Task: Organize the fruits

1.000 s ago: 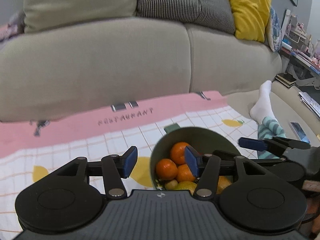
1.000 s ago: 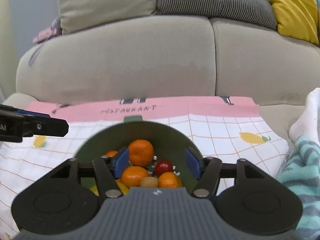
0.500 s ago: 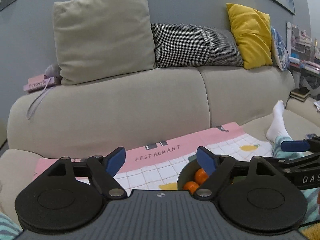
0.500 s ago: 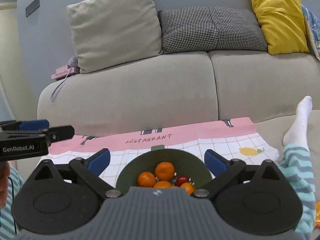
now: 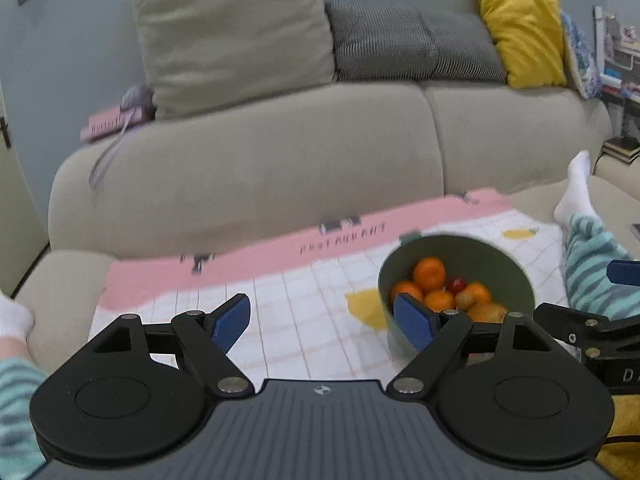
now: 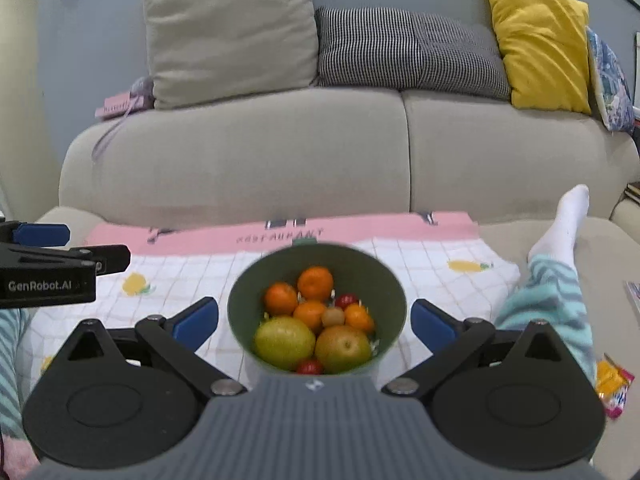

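Observation:
A green bowl [image 6: 394, 292] stands on a pink and white checked cloth [image 6: 432, 264] on the sofa seat. It holds several oranges [image 6: 315, 283], two yellow-green fruits [image 6: 285, 343] and small red ones [image 6: 346, 301]. My right gripper [image 6: 314, 322] is open and empty, above and just short of the bowl, its fingers either side of it. My left gripper [image 5: 322, 322] is open and empty over the cloth, left of the bowl [image 5: 516, 276]. The oranges [image 5: 429, 274] show there too.
A beige sofa back [image 6: 280, 160] with beige, checked and yellow cushions [image 6: 540, 40] rises behind the cloth. A leg in striped trousers with a white sock [image 6: 560, 224] lies right of the bowl. A snack packet [image 6: 612, 388] lies at the right.
Both grippers have pulled up and back from the bowl and opened wider. The left view then dipped down again, showing the bowl to its right.

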The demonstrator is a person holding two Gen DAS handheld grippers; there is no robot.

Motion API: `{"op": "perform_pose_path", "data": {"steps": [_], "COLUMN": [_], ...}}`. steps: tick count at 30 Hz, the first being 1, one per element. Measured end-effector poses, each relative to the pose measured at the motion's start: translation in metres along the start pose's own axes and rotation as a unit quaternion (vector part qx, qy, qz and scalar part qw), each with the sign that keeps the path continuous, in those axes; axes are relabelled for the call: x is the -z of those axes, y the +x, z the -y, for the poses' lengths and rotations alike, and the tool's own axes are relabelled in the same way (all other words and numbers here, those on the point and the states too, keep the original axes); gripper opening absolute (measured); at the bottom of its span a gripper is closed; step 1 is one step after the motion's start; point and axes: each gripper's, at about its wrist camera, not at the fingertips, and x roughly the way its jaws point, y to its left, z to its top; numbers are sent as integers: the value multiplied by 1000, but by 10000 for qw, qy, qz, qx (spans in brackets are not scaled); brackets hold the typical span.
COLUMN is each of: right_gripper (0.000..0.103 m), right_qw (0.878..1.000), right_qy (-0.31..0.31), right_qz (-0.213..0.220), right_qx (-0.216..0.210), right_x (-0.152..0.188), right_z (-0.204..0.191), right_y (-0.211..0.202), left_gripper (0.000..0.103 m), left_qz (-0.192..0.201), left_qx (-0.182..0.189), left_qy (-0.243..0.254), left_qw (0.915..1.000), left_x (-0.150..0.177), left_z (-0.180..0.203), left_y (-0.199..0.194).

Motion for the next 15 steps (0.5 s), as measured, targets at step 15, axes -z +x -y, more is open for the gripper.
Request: {"op": "perform_pose_path", "data": {"steps": [15], "right_gripper": [99], "right_qw": [9973], "right_qy": [-236], "right_qz": [-693], "right_qx": [13], "right_x": [26], "right_z": [-11], "right_y": [40], "left_gripper": [96], "left_qz": [-950], "left_qx": [30], "left_qy": [-252], "left_qw": [9952], "left_x": [26], "left_z": [-6], "left_y": [40]}}
